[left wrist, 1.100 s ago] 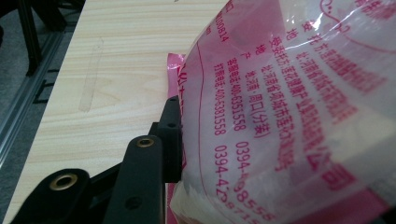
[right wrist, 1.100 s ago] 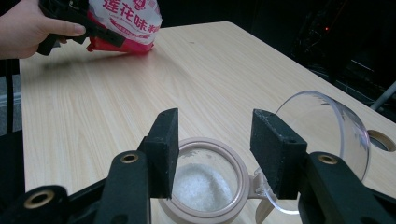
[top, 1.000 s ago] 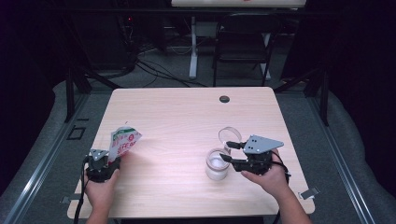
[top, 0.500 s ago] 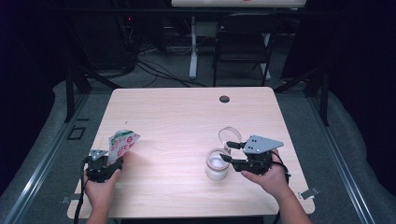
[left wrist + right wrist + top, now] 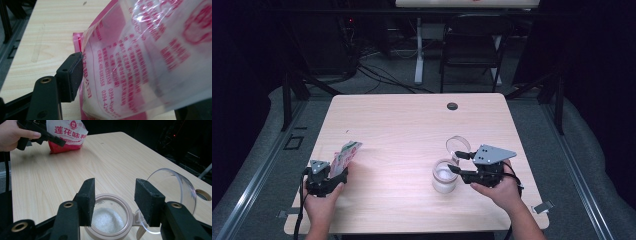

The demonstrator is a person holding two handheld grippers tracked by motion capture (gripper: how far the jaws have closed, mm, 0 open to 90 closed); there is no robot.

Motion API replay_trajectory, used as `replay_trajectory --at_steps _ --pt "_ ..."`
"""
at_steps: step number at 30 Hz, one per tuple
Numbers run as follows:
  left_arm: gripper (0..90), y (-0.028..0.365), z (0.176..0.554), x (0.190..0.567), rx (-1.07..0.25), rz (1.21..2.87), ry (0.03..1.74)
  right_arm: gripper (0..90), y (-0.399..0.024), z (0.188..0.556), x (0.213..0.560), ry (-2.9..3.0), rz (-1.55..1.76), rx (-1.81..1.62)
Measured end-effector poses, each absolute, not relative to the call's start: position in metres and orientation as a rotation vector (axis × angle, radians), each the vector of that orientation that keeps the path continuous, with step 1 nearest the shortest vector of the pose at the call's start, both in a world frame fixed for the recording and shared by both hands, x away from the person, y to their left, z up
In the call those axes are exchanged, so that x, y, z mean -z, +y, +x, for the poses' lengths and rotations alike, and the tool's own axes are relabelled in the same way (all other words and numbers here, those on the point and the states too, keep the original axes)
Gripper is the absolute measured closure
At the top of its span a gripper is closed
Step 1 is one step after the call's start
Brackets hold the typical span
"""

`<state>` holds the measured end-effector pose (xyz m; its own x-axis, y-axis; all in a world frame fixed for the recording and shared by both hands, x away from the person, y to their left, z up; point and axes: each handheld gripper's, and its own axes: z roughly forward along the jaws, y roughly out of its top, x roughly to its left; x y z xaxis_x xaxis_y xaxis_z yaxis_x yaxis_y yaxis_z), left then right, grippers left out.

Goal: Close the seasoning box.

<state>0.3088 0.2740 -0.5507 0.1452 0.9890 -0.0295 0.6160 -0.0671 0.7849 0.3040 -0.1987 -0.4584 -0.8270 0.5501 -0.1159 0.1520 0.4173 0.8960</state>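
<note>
We have set the red-printed bag [image 5: 345,154] down well to the left of the open jar [image 5: 445,176], so the left gripper [image 5: 343,170] has just been opening off it, while the right gripper [image 5: 453,162] hovers wide, holding nothing, over the jar's hinged lid [image 5: 458,145].

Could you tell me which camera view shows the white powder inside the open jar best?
The right gripper view: it looks straight down into the jar at the white powder. The high view shows it small; the left gripper view faces the bag.
</note>
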Motion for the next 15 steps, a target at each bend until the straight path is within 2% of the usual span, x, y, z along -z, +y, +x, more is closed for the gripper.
replay_trajectory --at_steps 11,15 --pt "33.0 0.253 0.295 0.531 -0.823 1.776 1.401 50.5 -0.198 0.304 0.459 2.283 0.602 -1.382" --pt "33.0 0.247 0.291 0.527 -0.82 1.777 1.367 50.3 -0.199 0.304 0.459 2.282 0.602 -1.383"
